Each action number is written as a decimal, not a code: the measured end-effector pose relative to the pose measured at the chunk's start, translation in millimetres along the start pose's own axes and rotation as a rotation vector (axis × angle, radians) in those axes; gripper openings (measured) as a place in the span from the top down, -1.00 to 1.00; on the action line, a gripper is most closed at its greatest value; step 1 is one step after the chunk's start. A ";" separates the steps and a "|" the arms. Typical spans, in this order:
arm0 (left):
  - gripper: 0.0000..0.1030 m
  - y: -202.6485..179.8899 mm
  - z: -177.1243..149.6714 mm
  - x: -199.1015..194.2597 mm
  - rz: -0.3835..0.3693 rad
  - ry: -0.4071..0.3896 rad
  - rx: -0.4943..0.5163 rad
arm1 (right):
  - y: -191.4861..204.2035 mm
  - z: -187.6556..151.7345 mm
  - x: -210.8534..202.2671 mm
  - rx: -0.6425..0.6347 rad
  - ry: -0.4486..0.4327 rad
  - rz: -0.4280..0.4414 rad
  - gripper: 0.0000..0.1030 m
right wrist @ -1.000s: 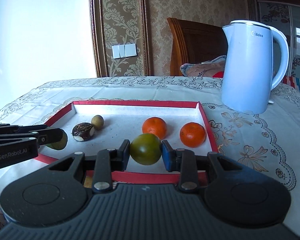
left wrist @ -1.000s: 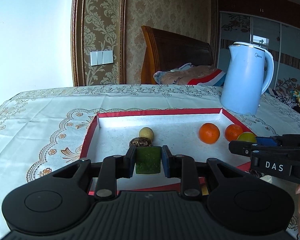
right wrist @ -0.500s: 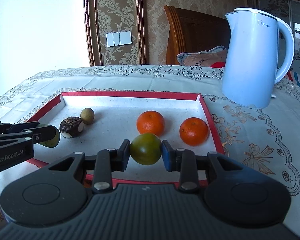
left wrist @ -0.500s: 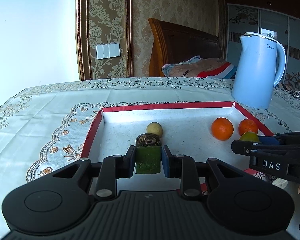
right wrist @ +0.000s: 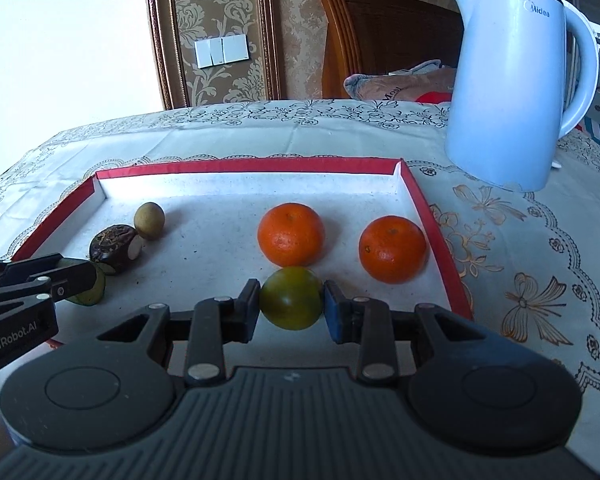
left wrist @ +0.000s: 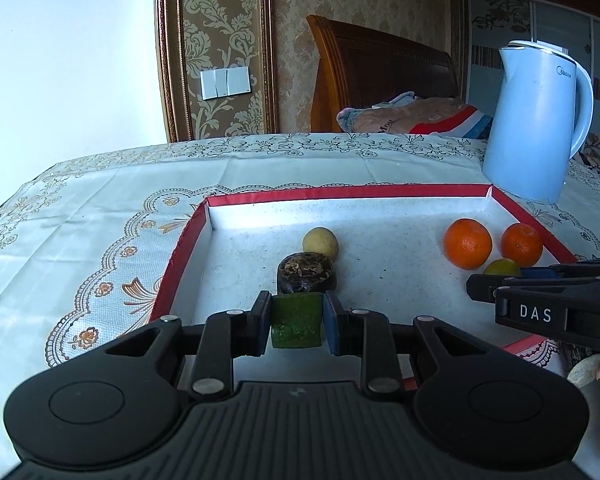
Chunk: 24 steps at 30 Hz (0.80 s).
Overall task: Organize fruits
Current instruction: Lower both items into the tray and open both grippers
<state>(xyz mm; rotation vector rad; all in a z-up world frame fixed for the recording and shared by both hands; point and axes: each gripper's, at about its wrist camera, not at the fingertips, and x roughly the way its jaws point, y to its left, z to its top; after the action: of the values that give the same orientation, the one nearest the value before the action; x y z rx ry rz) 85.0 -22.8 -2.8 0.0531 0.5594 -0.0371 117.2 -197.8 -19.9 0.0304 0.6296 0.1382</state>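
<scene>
Left wrist view: the left gripper (left wrist: 296, 322) pinches a green chunk of fruit (left wrist: 297, 321) between its pads, over the near part of the red-rimmed tray (left wrist: 340, 192). Just beyond, at 12 o'clock, sit a dark brown fruit (left wrist: 305, 273) and a small tan fruit (left wrist: 320, 242). The chunk looks light, with a firm rind and flat sides, so the pads seat well; its cut flesh may be wet and slippery. At 2 o'clock are 2 oranges (left wrist: 467, 243).

Right wrist view: the right gripper (right wrist: 291, 310) squeezes a round green-yellow fruit (right wrist: 291, 298) at its widest part, directly in front of the nearer orange (right wrist: 291, 234). It seems smooth and light, likely to roll once released, so a gentle grip across the middle suits it. The kettle (right wrist: 516, 80) stands at 1 o'clock, off the tray.
</scene>
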 end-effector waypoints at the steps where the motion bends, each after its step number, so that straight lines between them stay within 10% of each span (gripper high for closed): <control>1: 0.48 -0.6 0.3 1.0 0.004 0.000 0.001 | -0.2 0.5 0.9 0.001 0.000 -0.003 0.39; 15: 0.42 -2.6 0.6 10.7 0.023 0.038 0.001 | -0.4 1.1 -5.0 0.002 -0.038 -0.006 0.15; 24: -0.02 3.5 0.8 10.8 0.035 0.033 -0.031 | -3.6 1.1 -10.1 0.025 -0.062 0.001 -0.13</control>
<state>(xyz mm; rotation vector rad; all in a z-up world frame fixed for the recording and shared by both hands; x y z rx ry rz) 94.8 -19.6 -7.7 0.0338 0.5921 0.0064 110.2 -202.7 -13.4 0.0591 0.5698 0.1293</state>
